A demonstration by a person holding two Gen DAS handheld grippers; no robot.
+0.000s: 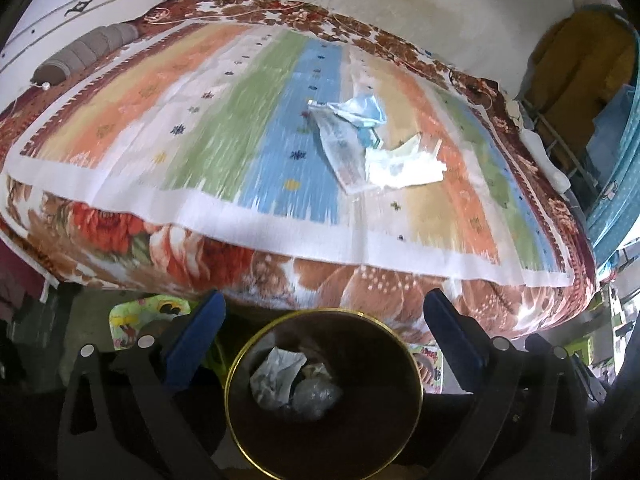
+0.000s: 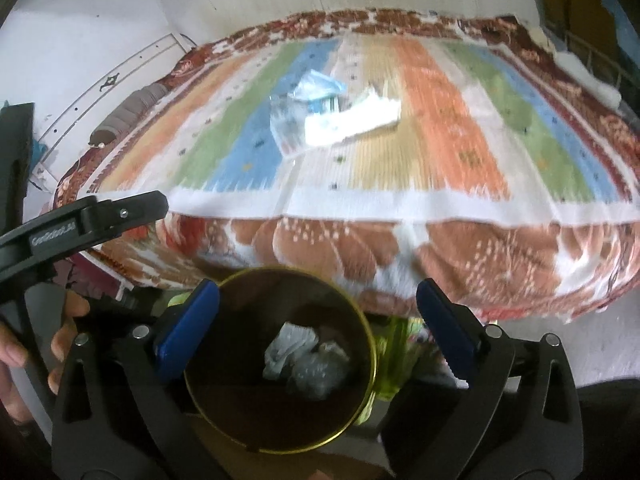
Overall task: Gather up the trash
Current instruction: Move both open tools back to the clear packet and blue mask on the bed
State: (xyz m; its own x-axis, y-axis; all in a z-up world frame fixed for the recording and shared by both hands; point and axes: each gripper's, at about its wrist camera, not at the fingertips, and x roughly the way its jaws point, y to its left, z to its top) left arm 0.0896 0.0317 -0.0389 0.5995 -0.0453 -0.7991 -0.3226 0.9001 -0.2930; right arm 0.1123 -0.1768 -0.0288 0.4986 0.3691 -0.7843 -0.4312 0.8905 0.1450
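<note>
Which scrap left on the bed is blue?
The crumpled face mask, farthest up the bed. The clear wrapper below it and the white paper to its right are not blue. Both grippers are empty.

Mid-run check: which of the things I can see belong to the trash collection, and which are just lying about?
Part of the job:
- crumpled blue face mask
- clear printed plastic wrapper
- crumpled white tissue paper
- dark round bin with gold rim, already holding crumpled scraps
- left gripper and right gripper, both open, empty

Just lying about:
- grey ribbed bolster pillow
- striped pastel bedspread
</note>
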